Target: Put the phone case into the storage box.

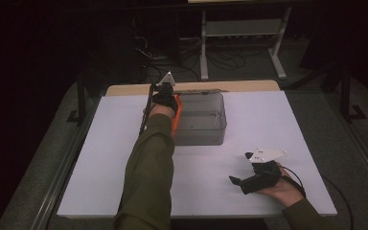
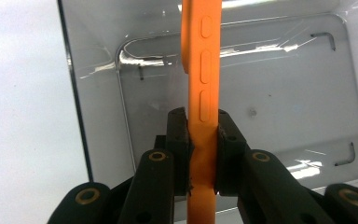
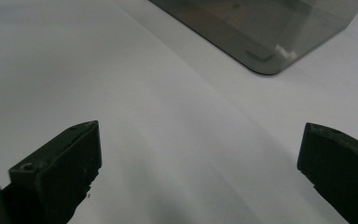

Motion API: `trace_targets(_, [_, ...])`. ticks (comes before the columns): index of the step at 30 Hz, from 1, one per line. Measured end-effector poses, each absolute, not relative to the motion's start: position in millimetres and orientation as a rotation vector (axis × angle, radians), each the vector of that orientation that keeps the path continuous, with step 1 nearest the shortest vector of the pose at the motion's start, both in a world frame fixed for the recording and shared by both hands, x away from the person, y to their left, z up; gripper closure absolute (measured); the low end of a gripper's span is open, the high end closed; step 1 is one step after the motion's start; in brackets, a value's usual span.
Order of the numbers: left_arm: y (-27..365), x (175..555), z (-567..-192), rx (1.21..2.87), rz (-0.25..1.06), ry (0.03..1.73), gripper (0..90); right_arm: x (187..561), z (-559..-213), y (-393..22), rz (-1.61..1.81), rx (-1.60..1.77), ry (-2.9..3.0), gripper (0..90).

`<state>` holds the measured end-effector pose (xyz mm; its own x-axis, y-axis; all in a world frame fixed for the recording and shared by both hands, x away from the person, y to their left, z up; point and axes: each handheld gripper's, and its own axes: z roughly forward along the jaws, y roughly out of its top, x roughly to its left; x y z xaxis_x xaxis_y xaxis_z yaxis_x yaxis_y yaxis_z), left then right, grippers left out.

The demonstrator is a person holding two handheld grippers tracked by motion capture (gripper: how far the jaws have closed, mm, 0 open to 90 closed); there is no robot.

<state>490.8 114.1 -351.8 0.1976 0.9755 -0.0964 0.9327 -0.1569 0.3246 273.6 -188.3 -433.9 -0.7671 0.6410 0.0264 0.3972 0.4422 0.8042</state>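
My left gripper [image 2: 200, 140] squeezes the orange phone case [image 2: 203, 70], which points to twelve o'clock over the clear bin [image 2: 335, 93]. My right gripper [image 3: 200, 172] rests open.

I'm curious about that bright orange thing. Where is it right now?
The orange phone case is pinched edge-on between the left gripper's fingers, held over the clear plastic bin. In the high view that is at the bin's left end, at the table's far side.
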Motion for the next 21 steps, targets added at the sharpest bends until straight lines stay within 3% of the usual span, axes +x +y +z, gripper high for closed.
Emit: trace_targets(21, [117.3,489.4,-360.2,2.161,0.22,1.876,78.4,273.7,-434.1,-188.2,1.227,0.894,2.417,0.0])
